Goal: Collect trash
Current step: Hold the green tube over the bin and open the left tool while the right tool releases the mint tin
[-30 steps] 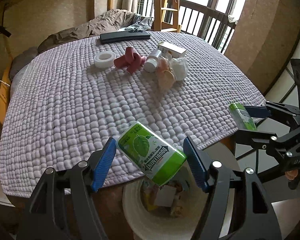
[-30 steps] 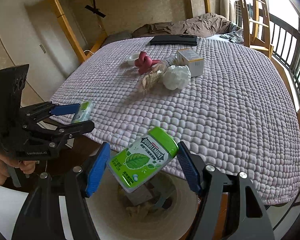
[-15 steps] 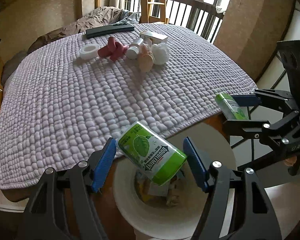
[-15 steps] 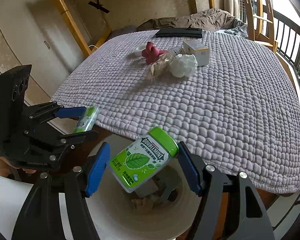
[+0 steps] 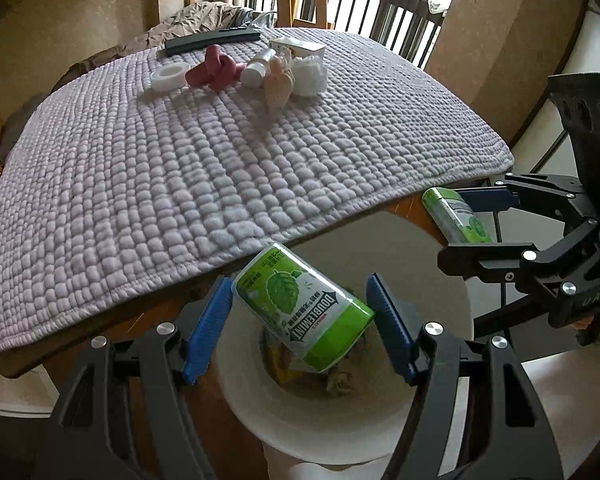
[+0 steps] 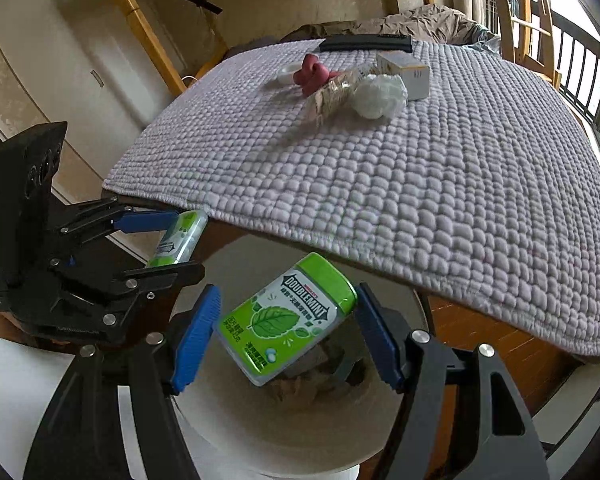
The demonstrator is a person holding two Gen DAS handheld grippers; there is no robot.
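My left gripper (image 5: 300, 316) is shut on a green Doublemint gum container (image 5: 302, 314), tilted, right over the white trash bin (image 5: 260, 412). My right gripper (image 6: 286, 322) is shut on a second green Doublemint container (image 6: 288, 314) over the same bin (image 6: 228, 420). Each gripper shows in the other's view: the right gripper (image 5: 472, 220) with its container (image 5: 456, 216), and the left gripper (image 6: 172, 240) with its container (image 6: 178, 238). The bin holds crumpled trash (image 5: 340, 380).
A table under a lilac quilted cover (image 5: 200, 152) lies beyond the bin. At its far side lie a white tape roll (image 5: 168, 79), a pink object (image 5: 216, 70), a small bottle (image 5: 256, 72), a wrapper (image 5: 278, 86), a white wad (image 5: 310, 76), a box (image 5: 298, 46) and a black bar (image 5: 212, 40).
Both grippers have drawn back from the table edge with their containers and now hang over the bin, which shows more fully. Both grips are unchanged.
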